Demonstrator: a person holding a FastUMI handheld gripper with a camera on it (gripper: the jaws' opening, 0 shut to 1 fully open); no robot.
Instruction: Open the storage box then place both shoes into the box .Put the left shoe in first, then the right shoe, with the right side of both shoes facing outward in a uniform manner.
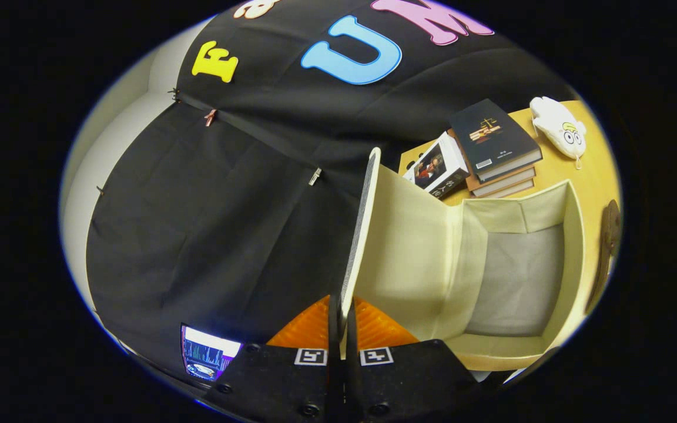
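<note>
My gripper (341, 320) is shut on the edge of the storage box's lid (368, 200), one finger on each side of the thin panel. The lid stands raised, nearly on edge, with its cream inner face (409, 247) turned toward the box. Beyond it the cream storage box (570, 247) lies open, and its grey lining (520, 282) shows with nothing inside. The box rests on a wooden table (591, 176).
A stack of books (494, 147) and a smaller boxed book (437, 167) lie on the table behind the box. A white plush toy (562, 132) sits past them. A dark brown object (609, 235) lies beside the box's far wall. A small lit screen (206, 352) glows near my fingers.
</note>
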